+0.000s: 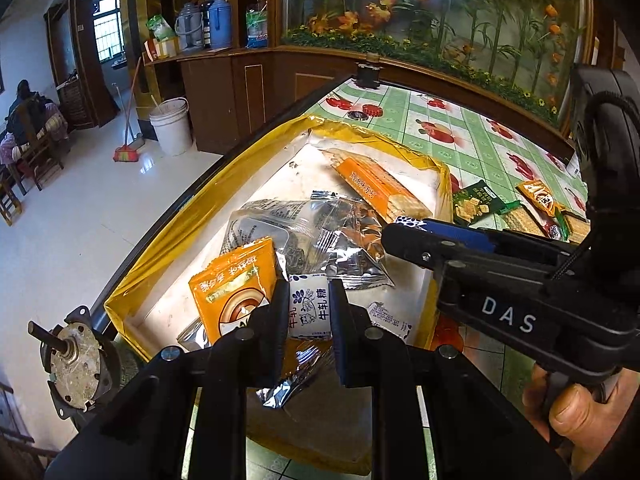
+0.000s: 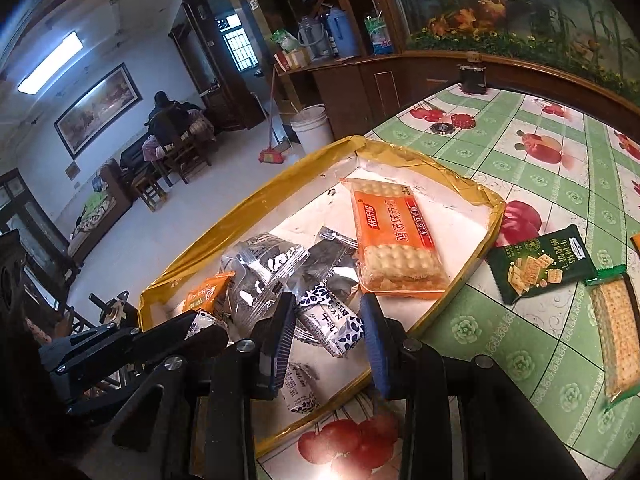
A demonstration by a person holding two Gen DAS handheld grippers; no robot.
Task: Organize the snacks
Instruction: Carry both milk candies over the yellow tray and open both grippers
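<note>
A shallow gold-rimmed box on the table holds several snacks: an orange cracker pack, silver sachets and an orange pouch. My left gripper is shut on a white-and-blue milk candy over the box. My right gripper is shut on another white-and-blue milk candy above the box; it shows at the right in the left wrist view. A third candy lies in the box.
On the green cherry-print tablecloth right of the box lie a dark green cracker pack and a long cracker pack. Bottle caps sit further back. A metal motor stands at the table's left edge.
</note>
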